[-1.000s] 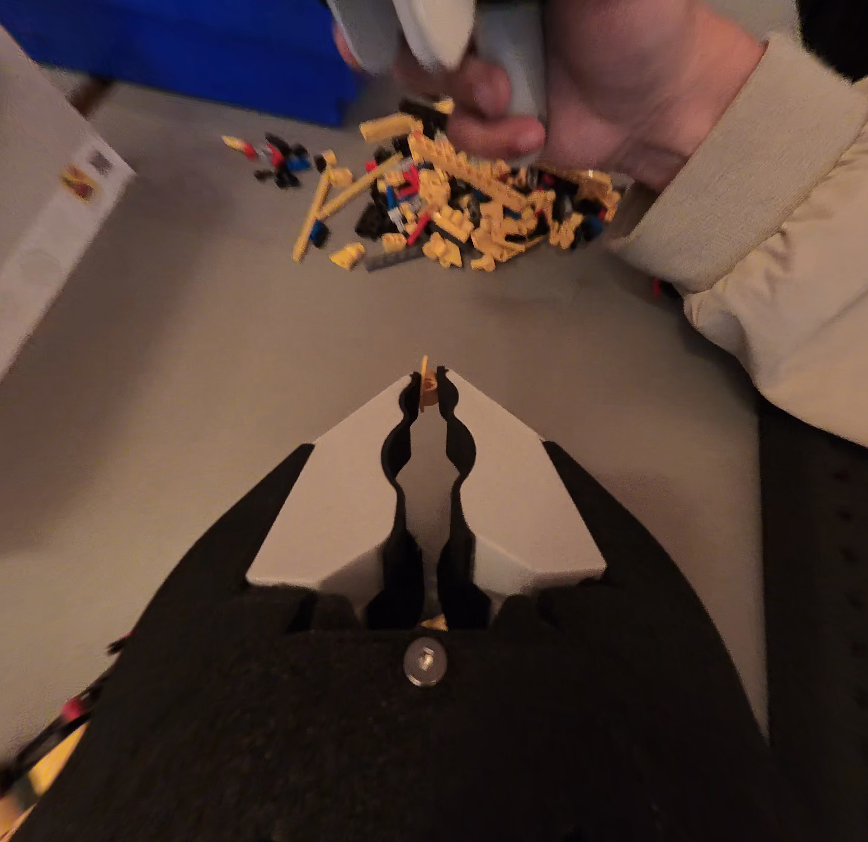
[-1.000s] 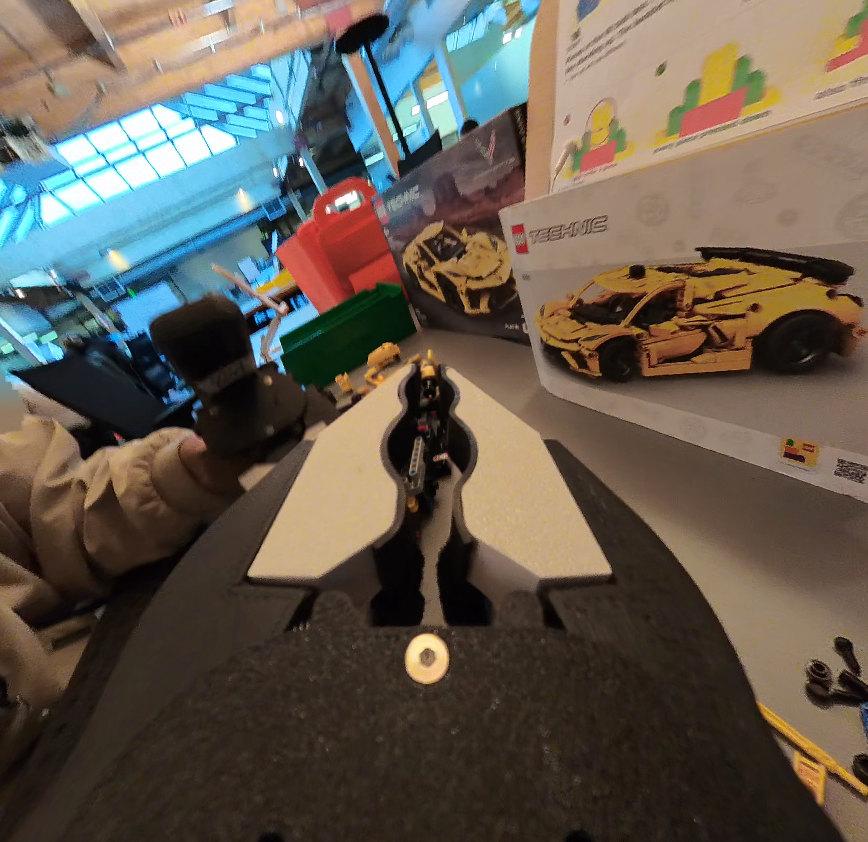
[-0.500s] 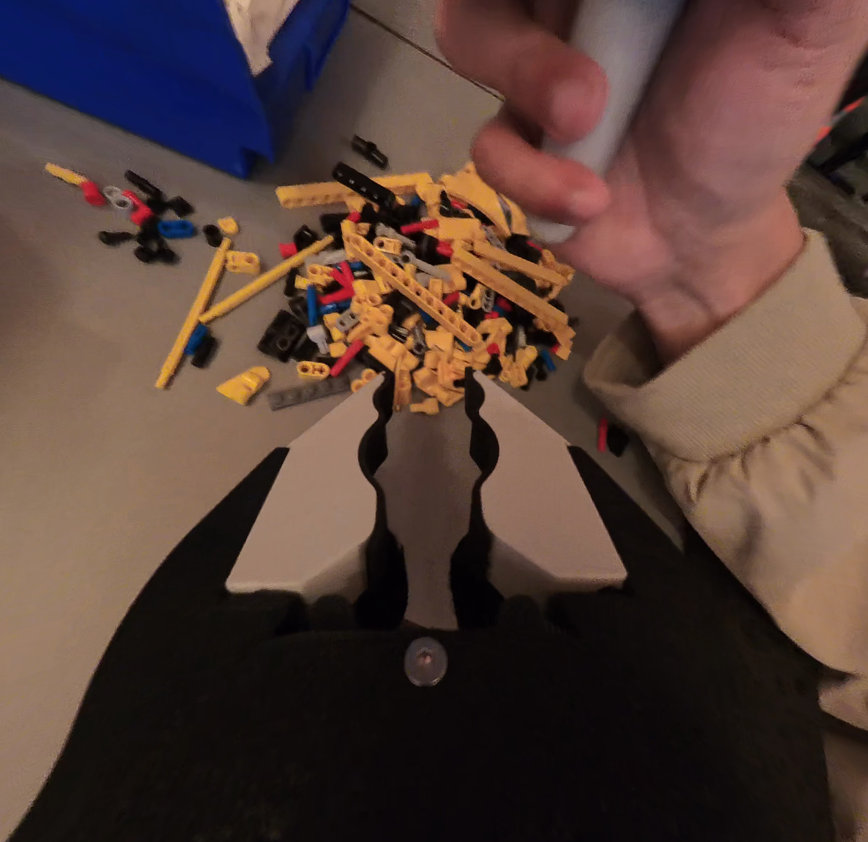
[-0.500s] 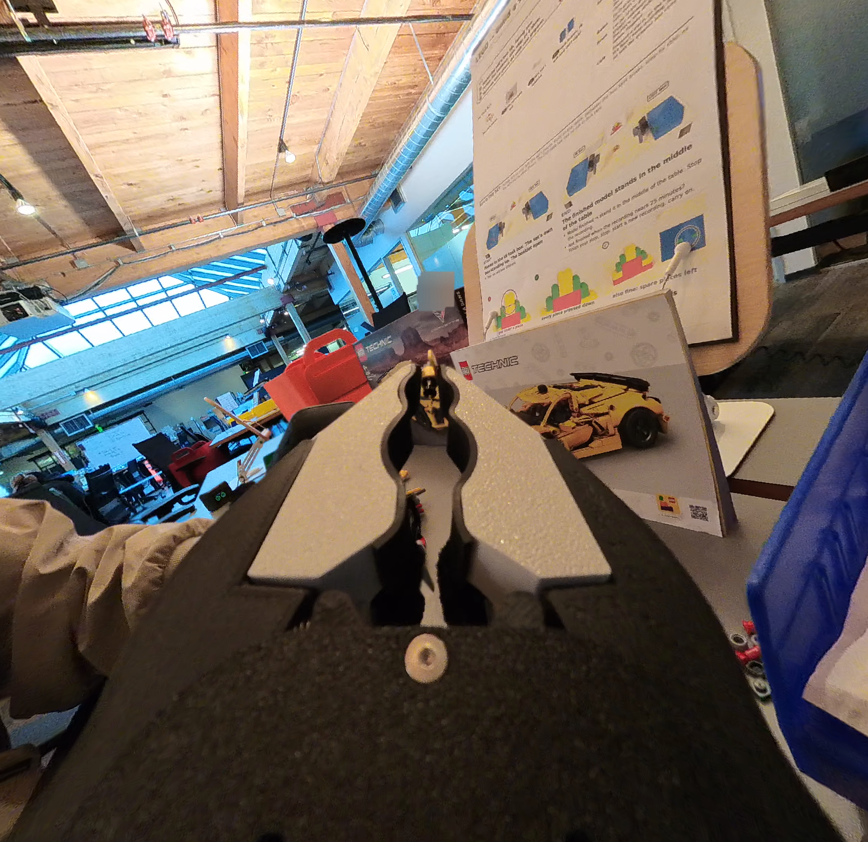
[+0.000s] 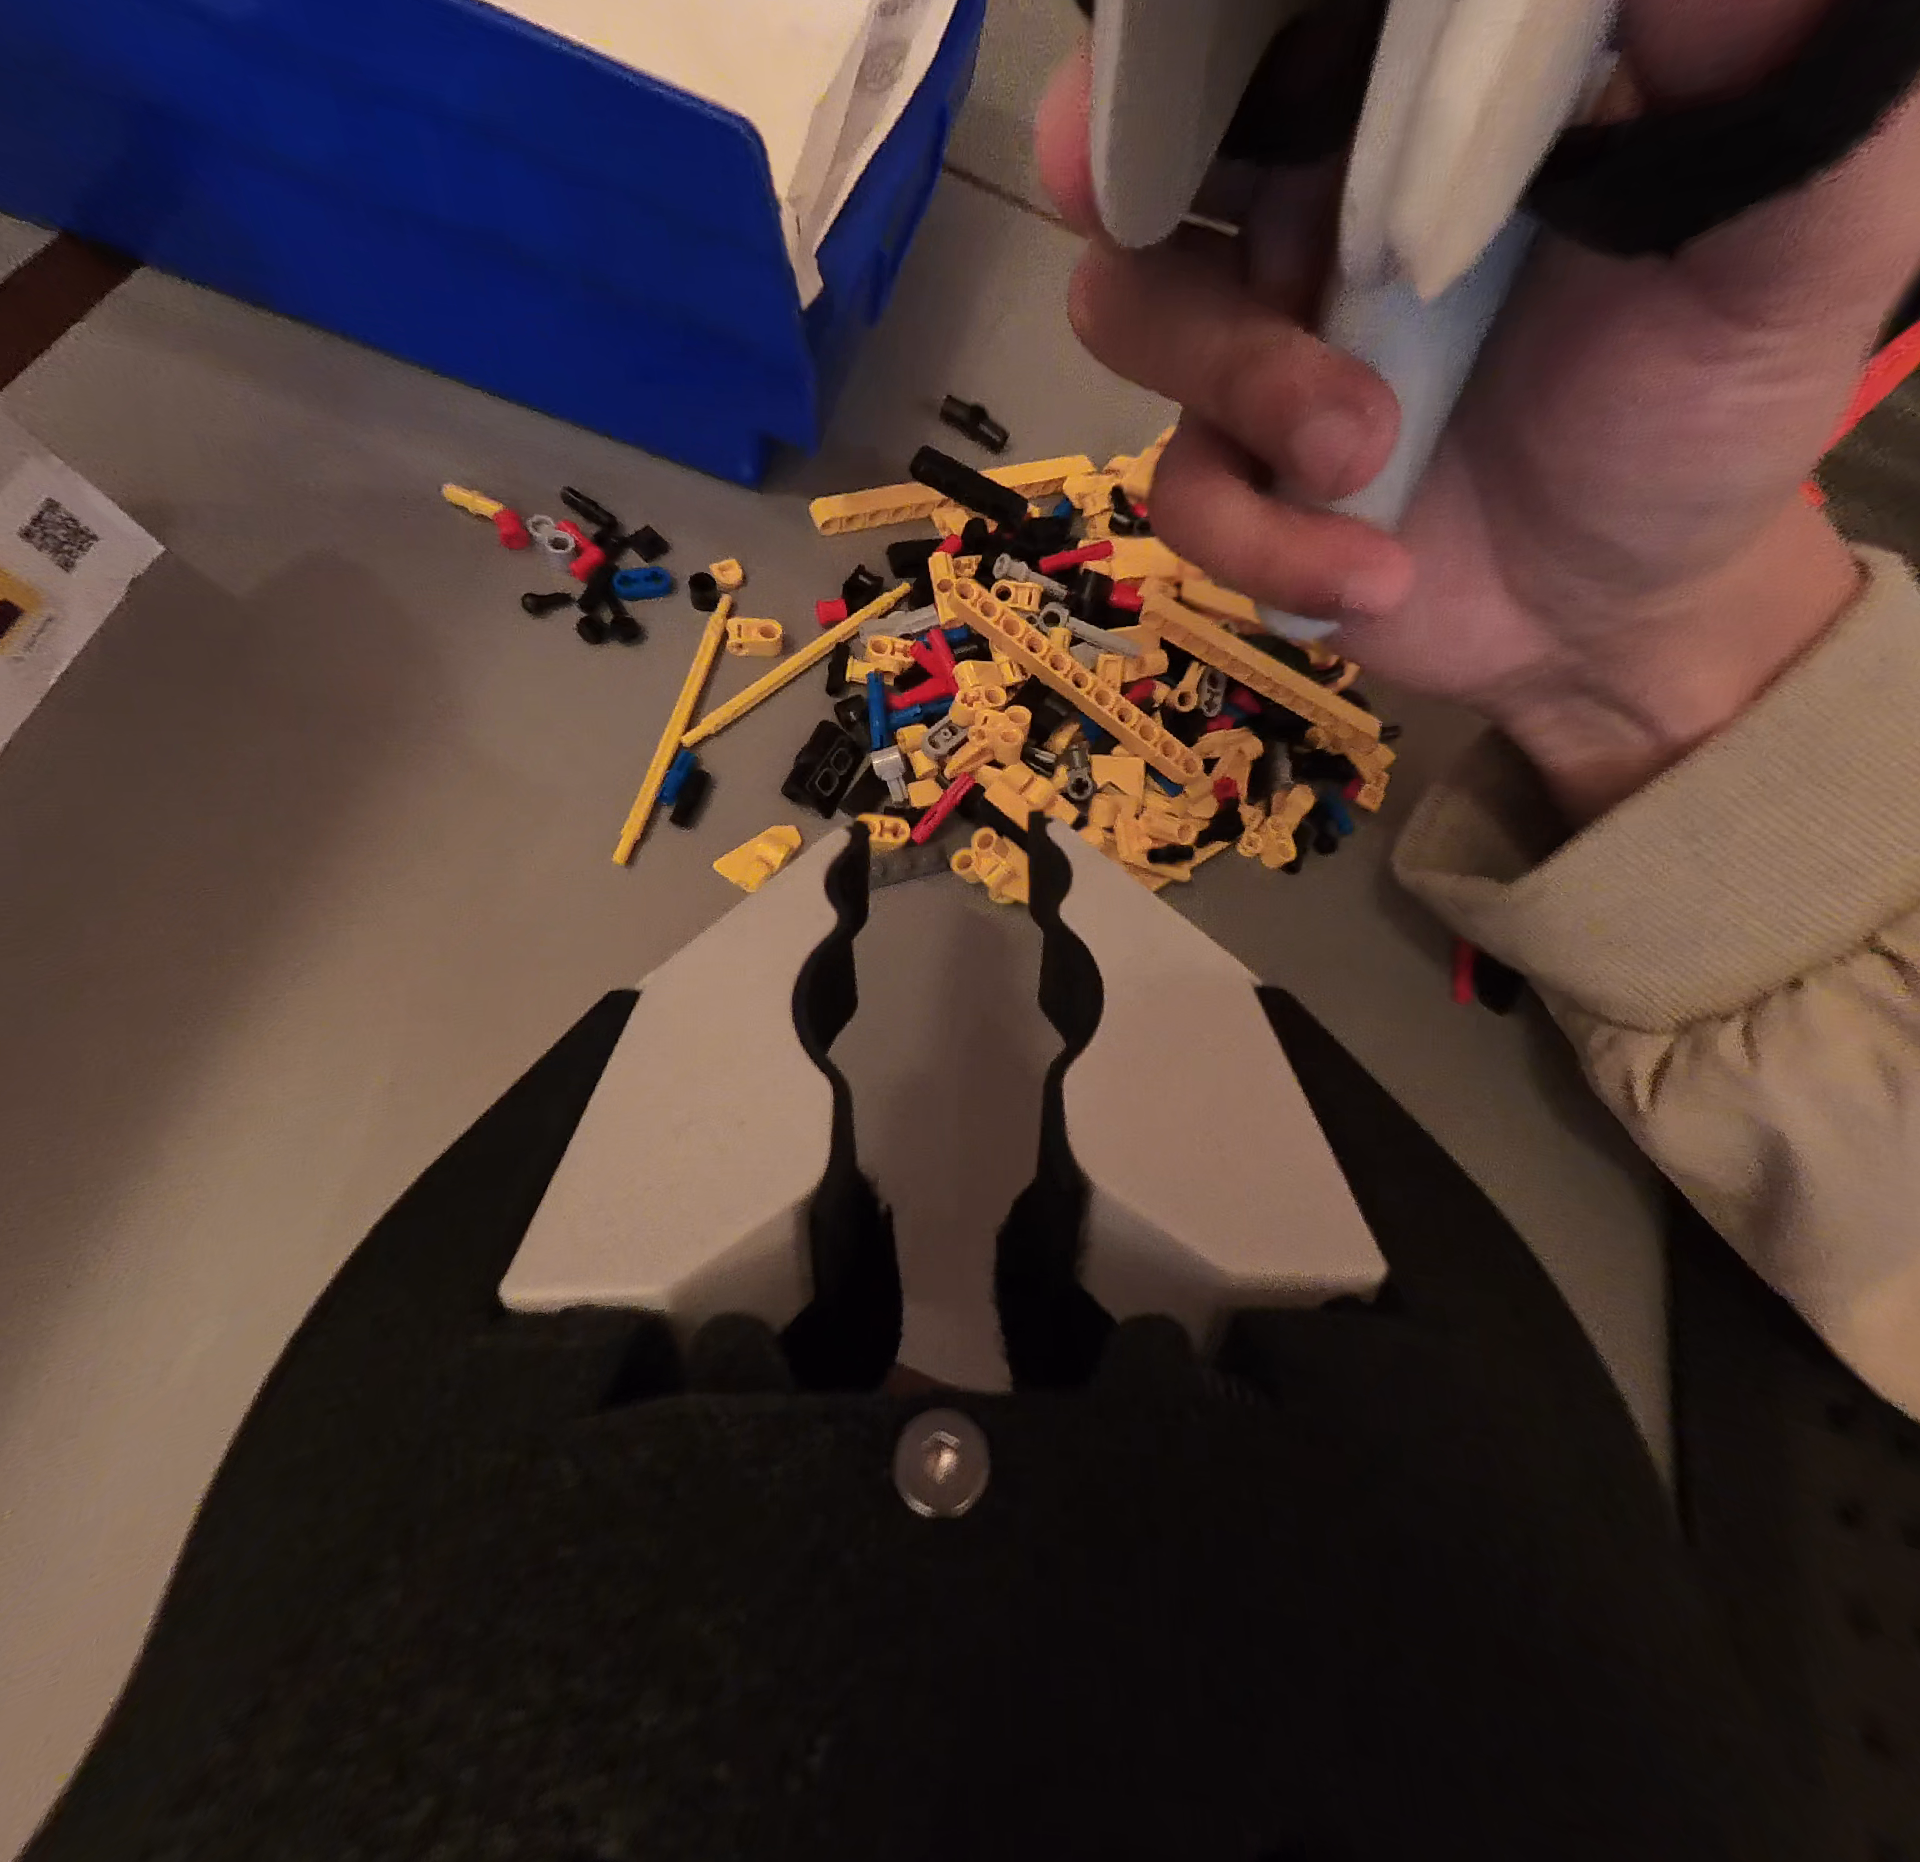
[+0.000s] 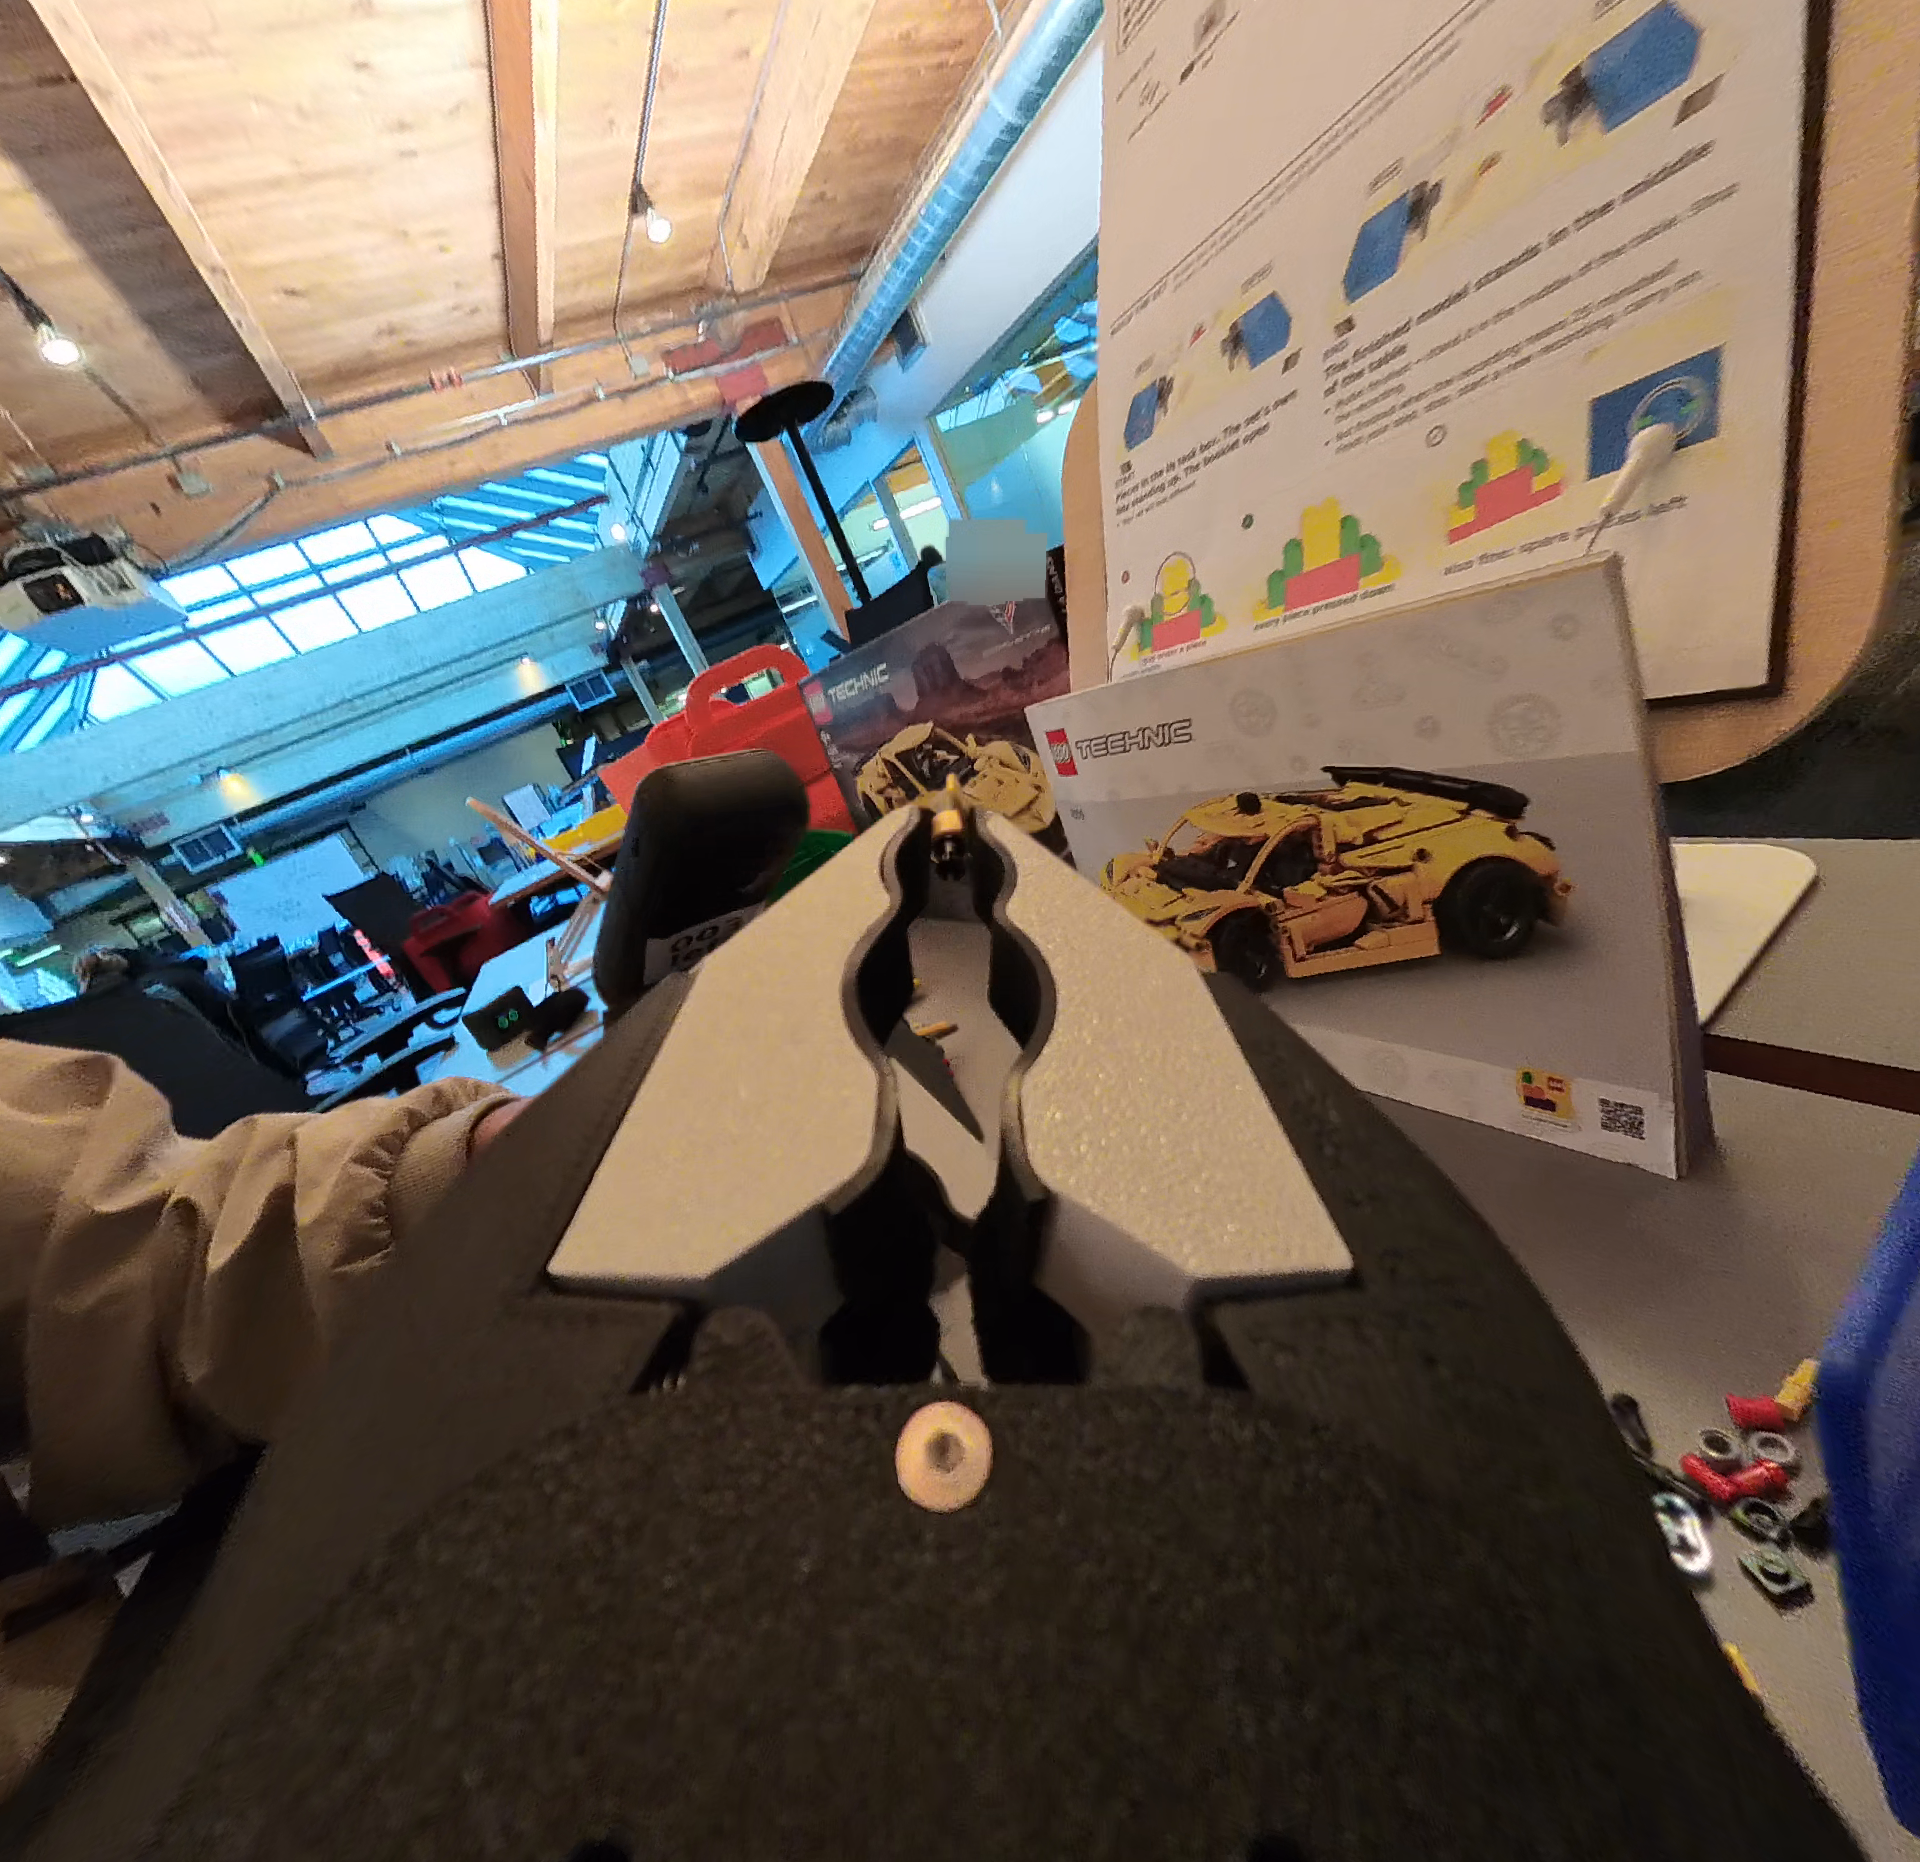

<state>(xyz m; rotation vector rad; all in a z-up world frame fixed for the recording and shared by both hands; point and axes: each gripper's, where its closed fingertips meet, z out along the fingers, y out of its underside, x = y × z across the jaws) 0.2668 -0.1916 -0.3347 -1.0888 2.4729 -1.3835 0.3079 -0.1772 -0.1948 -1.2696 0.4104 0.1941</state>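
A pile of small building pieces (image 5: 1081,690), mostly yellow with black, red and blue ones, lies on the grey table (image 5: 312,929). My left gripper (image 5: 943,844) is open and empty, its tips at the pile's near edge by a yellow connector (image 5: 992,862). My right gripper (image 6: 948,833) is held up in the air, shut on a small yellow and black piece (image 6: 945,825) at its tips. In the left wrist view a hand (image 5: 1507,462) holds the right gripper's handle above the pile.
A blue bin (image 5: 468,202) with paper in it stands behind the pile. A few loose pieces (image 5: 592,565) and two yellow rods (image 5: 675,721) lie to the left. An instruction booklet (image 6: 1403,856) stands against a poster board (image 6: 1455,285). More small pieces (image 6: 1735,1480) lie at the right. There is about 15 cm between the tips of the two grippers. The yellow connector (image 5: 992,862) is about 7 cm from my left fingertips and 20 cm from my right.
My left gripper opened, lost the small orange piece it held, and moved forward to the pile's edge. My right gripper tilted upward with its piece still held.
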